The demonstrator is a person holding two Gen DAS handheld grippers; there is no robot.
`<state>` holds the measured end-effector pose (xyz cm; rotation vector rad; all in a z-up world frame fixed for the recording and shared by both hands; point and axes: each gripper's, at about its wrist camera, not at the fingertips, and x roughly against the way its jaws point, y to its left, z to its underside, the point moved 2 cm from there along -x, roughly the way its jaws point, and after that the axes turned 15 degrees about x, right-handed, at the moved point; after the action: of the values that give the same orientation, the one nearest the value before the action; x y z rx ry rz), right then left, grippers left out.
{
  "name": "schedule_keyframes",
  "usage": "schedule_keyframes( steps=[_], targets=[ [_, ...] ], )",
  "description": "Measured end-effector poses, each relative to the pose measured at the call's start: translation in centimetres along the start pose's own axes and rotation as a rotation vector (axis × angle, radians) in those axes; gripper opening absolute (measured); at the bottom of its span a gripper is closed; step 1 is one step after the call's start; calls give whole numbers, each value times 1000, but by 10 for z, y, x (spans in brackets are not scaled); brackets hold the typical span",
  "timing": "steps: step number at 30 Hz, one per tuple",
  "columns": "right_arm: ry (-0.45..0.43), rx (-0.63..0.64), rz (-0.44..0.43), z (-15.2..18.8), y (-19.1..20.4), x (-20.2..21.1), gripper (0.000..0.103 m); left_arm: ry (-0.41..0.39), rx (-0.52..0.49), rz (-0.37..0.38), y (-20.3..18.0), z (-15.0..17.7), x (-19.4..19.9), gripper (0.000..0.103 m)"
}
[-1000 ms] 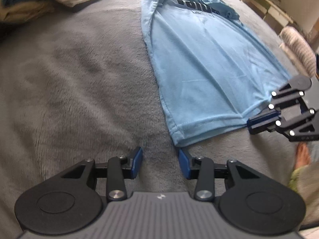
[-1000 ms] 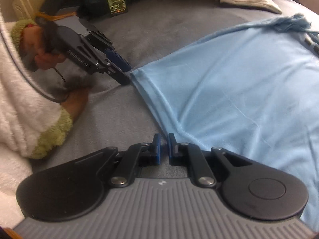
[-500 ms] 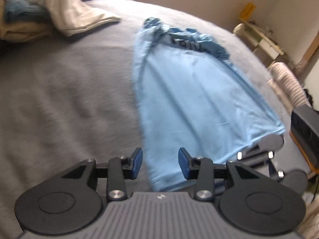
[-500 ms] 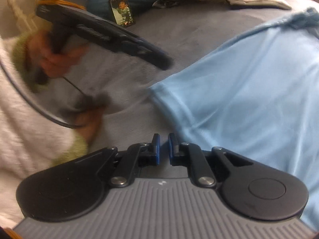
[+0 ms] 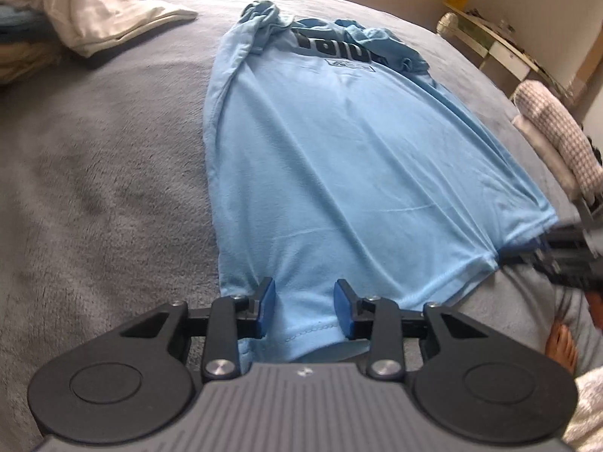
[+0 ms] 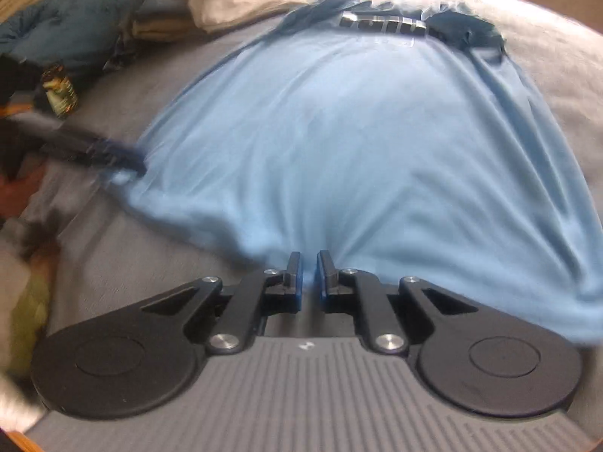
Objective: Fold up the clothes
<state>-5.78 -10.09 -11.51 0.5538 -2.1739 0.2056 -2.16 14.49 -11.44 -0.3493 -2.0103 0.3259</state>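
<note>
Your shirt (image 5: 339, 158) lies flat on the bed (image 5: 94, 173), hem toward you, its far end with the dark lettering bunched up near the top of both views. The letters are partly folded under and cannot be read.

Your left gripper (image 5: 304, 309) is released, its blue pads (image 5: 267, 307) set wide apart with the hem's left corner between them. The cloth passes under the gripper body, so where the very edge of the hem ends is hidden. In the right wrist view this same gripper (image 6: 124, 160) is only a dark smear at the shirt's corner, and your hand (image 6: 15, 196) behind it is blurred as well.

Your right gripper (image 6: 309, 282) is nearly clenched, with a narrow slit between the pads. Pale blue cloth shows in that slit, but the hem there is blurred and the pads cover the contact, so you cannot tell whether it actually pinches the shirt. In the left wrist view it (image 5: 542, 252) is blurred and cut off by the right edge, at the hem's right corner.

A heap of clothes (image 5: 86, 19) sits at the far left of the bed, partly out of view. A small printed card or box (image 6: 60, 90) beside it is too smeared to identify.
</note>
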Motion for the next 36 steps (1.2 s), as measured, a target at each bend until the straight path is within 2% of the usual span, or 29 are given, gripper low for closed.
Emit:
schedule_keyframes(
  steps=[2, 4, 6, 8, 9, 11, 13, 15, 16, 17, 20, 25, 29, 35, 36],
  targets=[
    [24, 2, 42, 10, -6, 17, 8, -5, 2, -8, -1, 1, 0, 36],
    [3, -39, 126, 16, -19, 35, 8, -5, -12, -22, -3, 1, 1, 36],
    [-60, -155, 234, 24, -51, 59, 12, -5, -18, -32, -5, 1, 0, 36],
    [-98, -292, 334, 31, -84, 74, 24, -6, -14, -37, -6, 1, 0, 36],
    [-106, -357, 377, 36, -101, 79, 26, -8, -8, -38, -5, 1, 0, 36],
    [-102, -438, 408, 46, -125, 80, 31, -11, 4, -39, -5, 1, 0, 36],
    [-95, -510, 424, 54, -144, 75, 32, -11, 6, -42, -5, 2, 0, 36],
    [-112, -578, 377, 62, -155, 67, 32, -12, 7, -47, -5, 2, 1, 36],
    [-116, -592, 360, 63, -156, 63, 26, -12, 8, -49, -5, 3, 1, 36],
    [-116, -599, 354, 64, -155, 59, 9, -12, 9, -51, -5, 3, 1, 36],
    [-96, -595, 394, 66, -149, 52, 0, -12, 6, -57, -5, 4, 2, 36],
    [-95, -584, 428, 71, -147, 54, 0, -4, -8, -46, -3, 6, 5, 36],
    [-43, -555, 543, 72, -146, 62, 0, 4, -11, -25, 1, 8, 7, 36],
    [-129, -392, 524, 34, -117, 78, 3, 17, -14, 5, 6, 10, 11, 36],
    [-141, -322, 490, 20, -106, 74, 3, 19, -15, 10, 7, 11, 12, 36]
  ],
)
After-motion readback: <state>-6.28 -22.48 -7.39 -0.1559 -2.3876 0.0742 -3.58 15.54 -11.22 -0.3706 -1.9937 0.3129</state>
